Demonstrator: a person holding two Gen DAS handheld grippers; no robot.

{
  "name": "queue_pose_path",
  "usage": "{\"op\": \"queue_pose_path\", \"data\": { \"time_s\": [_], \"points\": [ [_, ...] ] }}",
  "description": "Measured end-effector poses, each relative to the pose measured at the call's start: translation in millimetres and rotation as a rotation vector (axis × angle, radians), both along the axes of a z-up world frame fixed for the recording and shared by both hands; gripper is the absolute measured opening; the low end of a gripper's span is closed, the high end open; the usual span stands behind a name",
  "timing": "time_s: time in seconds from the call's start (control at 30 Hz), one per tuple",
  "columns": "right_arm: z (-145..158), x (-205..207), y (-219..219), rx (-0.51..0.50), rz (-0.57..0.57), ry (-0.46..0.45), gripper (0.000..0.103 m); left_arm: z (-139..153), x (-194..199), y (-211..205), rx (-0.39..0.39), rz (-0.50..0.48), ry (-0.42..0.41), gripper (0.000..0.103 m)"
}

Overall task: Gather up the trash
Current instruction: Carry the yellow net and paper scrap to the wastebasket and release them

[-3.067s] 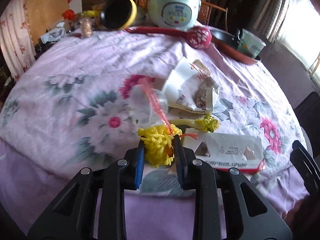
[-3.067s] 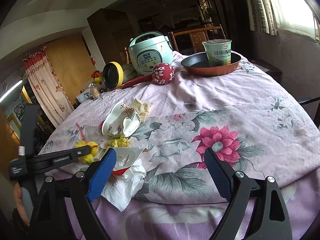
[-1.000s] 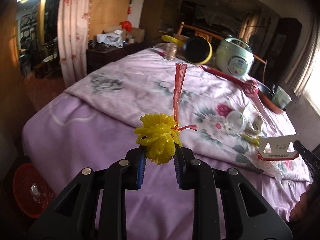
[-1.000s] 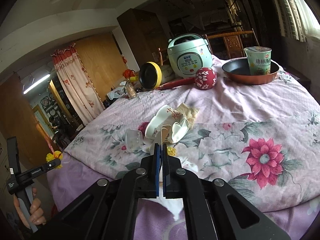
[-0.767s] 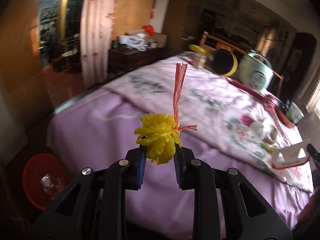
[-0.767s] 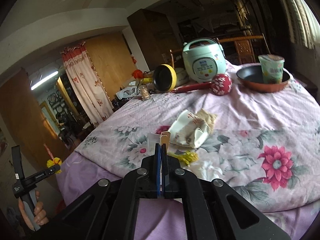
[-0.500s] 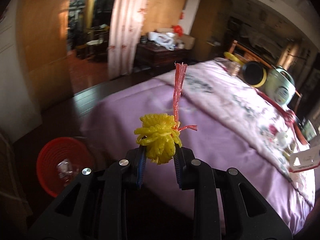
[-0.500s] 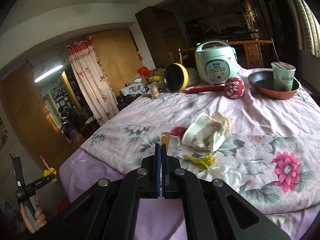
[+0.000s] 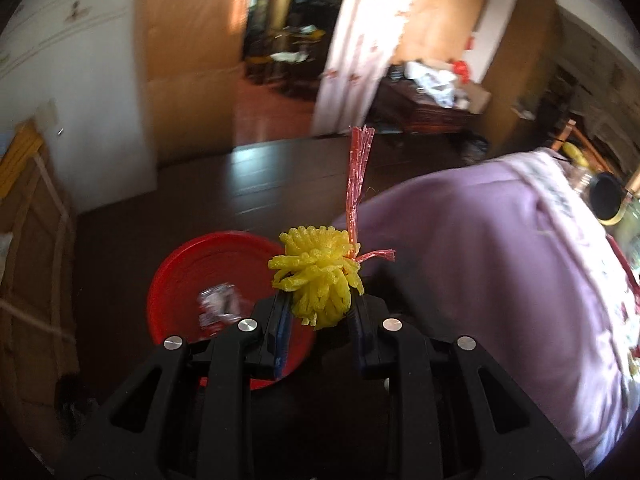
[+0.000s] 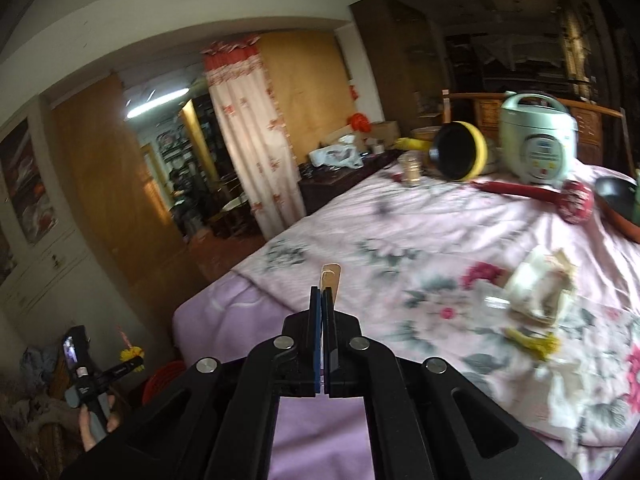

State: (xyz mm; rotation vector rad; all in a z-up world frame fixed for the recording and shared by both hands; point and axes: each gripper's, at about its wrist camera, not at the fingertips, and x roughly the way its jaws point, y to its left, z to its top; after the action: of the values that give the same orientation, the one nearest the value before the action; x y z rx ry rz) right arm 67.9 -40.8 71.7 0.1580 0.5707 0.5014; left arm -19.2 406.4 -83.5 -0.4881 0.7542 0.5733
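My left gripper is shut on a yellow foam net tied to a red plastic strip. It hangs over the dark floor, just right of a red basket that holds a crumpled wrapper. My right gripper is shut on a flattened carton; only its thin beige edge shows above the pads. It hovers over the near edge of the table. In the right wrist view the left gripper is at the lower left, in a person's hand. More trash lies on the table: crumpled paper wrappers and a yellow net scrap.
The table wears a pink flowered cloth over a purple one. At its far end stand a rice cooker, a yellow-rimmed pan, a red ladle and a jar. A curtain and a wooden door are behind.
The left gripper has swung left off the table and down toward the floor; the red basket now sits right under it. The right gripper rose and turned left, still shut on the carton.
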Motion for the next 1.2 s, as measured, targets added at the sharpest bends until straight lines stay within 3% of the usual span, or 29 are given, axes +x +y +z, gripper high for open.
{"op": "queue_pose_path", "data": {
  "time_s": [0.27, 0.3, 0.33, 0.4, 0.5, 0.7, 0.8, 0.9, 0.93, 1.0, 1.2],
  "points": [
    [11.9, -0.1, 108.1, -0.023, 0.203, 0.009, 0.001, -36.5, -16.5, 47.0, -0.084, 0.086, 0.047, 0.031],
    [12.5, -2.0, 118.7, -0.025, 0.225, 0.012, 0.001, -41.8, -16.7, 50.4, -0.096, 0.089, 0.061, 0.044],
    [13.1, -4.8, 134.0, -0.028, 0.253, 0.019, 0.001, -45.3, -16.3, 52.2, -0.105, 0.099, 0.076, 0.066],
    [12.4, -10.4, 164.8, -0.037, 0.307, 0.034, 0.001, -50.0, -17.4, 55.9, -0.115, 0.121, 0.085, 0.081],
    [5.6, -18.1, 207.5, -0.062, 0.381, 0.057, 0.001, -49.6, -26.5, 64.2, -0.118, 0.143, 0.084, 0.082],
    [-18.9, -33.8, 300.0, -0.130, 0.532, 0.118, 0.001, -32.6, -56.4, 79.0, -0.017, 0.323, 0.089, 0.086],
    [-37.9, -41.0, 346.4, -0.174, 0.593, 0.142, 0.001, -26.3, -70.4, 88.4, -0.017, 0.376, 0.063, 0.087],
    [-63.9, -45.2, 393.0, -0.246, 0.648, 0.157, 0.008, -27.7, -82.4, 97.3, -0.044, 0.419, 0.047, 0.087],
    [-72.4, -48.4, 407.0, -0.280, 0.663, 0.157, 0.023, -28.1, -81.1, 100.1, -0.053, 0.424, 0.046, 0.087],
    [-79.3, -55.2, 417.9, -0.304, 0.656, 0.146, 0.039, -29.5, -80.3, 102.4, -0.077, 0.427, 0.045, 0.087],
    [-69.1, -65.2, 398.7, -0.289, 0.649, 0.109, 0.040, -29.5, -76.6, 99.6, -0.077, 0.403, 0.038, 0.087]
  ]
}}
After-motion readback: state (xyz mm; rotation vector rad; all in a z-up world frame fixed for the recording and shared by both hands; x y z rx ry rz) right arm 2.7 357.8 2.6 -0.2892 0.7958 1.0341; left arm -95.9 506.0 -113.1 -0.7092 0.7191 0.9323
